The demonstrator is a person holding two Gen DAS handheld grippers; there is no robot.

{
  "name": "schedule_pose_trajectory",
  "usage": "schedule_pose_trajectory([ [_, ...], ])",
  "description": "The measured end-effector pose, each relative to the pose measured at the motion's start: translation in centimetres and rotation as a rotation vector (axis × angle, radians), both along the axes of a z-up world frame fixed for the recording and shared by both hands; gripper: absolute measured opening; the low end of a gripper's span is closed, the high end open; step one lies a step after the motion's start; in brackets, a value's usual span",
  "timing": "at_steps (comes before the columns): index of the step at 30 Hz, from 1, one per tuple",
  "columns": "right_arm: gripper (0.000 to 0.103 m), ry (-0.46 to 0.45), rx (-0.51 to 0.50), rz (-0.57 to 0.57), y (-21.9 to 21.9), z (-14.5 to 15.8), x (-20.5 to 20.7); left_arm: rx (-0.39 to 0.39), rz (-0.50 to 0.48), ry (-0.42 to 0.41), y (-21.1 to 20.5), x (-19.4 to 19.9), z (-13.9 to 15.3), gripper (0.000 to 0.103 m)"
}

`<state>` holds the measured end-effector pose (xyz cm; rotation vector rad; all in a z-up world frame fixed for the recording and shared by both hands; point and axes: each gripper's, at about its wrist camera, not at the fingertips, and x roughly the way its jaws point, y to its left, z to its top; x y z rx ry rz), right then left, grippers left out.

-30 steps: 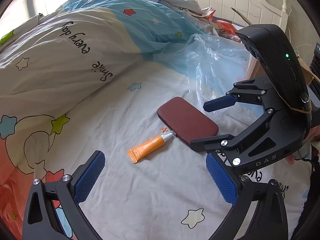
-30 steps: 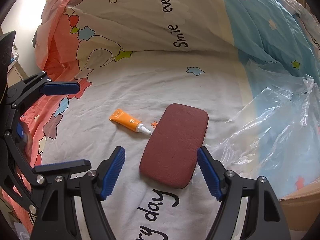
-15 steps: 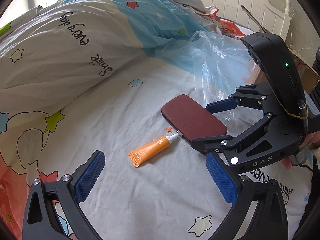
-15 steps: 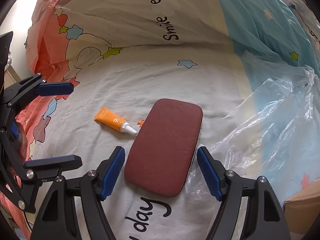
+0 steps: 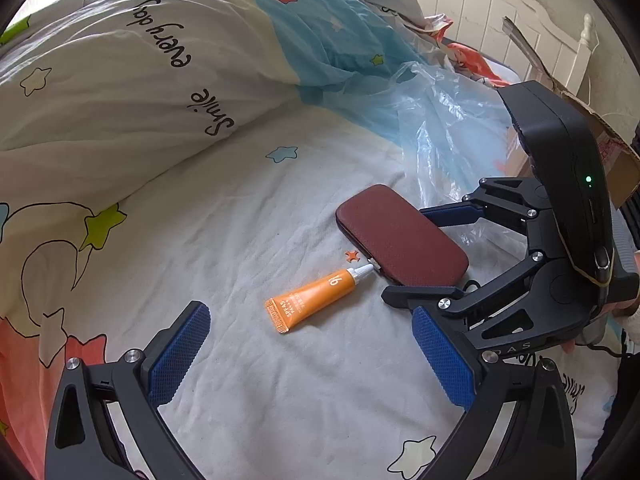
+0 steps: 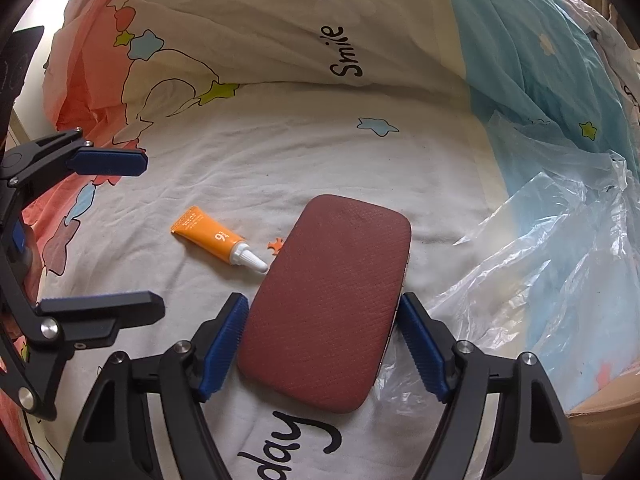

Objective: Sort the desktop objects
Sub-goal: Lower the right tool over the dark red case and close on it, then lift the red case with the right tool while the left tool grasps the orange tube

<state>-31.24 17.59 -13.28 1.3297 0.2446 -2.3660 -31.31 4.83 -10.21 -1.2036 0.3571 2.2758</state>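
Two task items lie loose on the bed sheet (image 6: pixel 224 152): a dark red case (image 6: pixel 328 304), flat, lid side up, and an orange tube (image 6: pixel 212 236) w/ a white nozzle whose tip sits right at the case's long edge, touching or nearly so. Right tool (image 6: pixel 320 344) is spread wide, its blue pads flanking the near half of the case on both long sides; whether the pads are touching it yet can't be told, but nothing is gripped and the case rests on the sheet. Left tool (image 5: pixel 308 360) is also released, jaws wide, hovering w/ the tube ahead of its gap and nothing between the pads. Progress, as a judgement: neither item sits in any container, so sorting of these two is left to do; the step in hand looks like a grasp on the case by the right tool. Containers: a crumpled clear plastic bag (image 6: pixel 540 264) lies just beside the case on its right, and a cardboard box (image 5: pixel 612 160) edge shows past it; contents of both can't be made out, the bag looks flat and the box interior is out of view. A quilt (image 5: pixel 132 80) is bunched up behind.
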Motion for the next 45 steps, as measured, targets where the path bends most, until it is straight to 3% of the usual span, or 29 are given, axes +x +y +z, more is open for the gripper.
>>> schedule_pose_trajectory([
  [7,0.063,0.006,-0.04,-0.013,1.6,0.2,0.4,0.021,-0.04,-0.011,2.0,-1.4,-0.9,0.103],
  [12,0.062,0.003,-0.036,0.005,2.7,0.3,1.2,0.031,-0.054,-0.064,2.8,-2.5,-1.9,0.103],
  [19,0.062,-0.006,-0.05,0.01,3.7,0.6,2.1,-0.06,-0.08,-0.065,3.6,-1.9,-3.6,0.101],
  [22,0.062,0.0,-0.037,0.018,3.4,0.5,2.2,-0.063,-0.082,-0.067,3.5,-1.7,-3.3,0.085],
  [27,0.062,-0.003,-0.053,0.009,3.5,0.6,2.2,-0.067,-0.086,-0.069,3.2,-1.4,-2.8,0.044],
  [32,0.062,0.001,-0.05,0.01,3.4,0.6,2.4,-0.089,-0.102,-0.064,3.2,-0.6,-2.3,0.018],
  [45,0.062,0.017,-0.076,0.021,3.1,1.2,3.3,-0.111,-0.093,-0.065,2.1,1.1,-1.5,0.018],
])
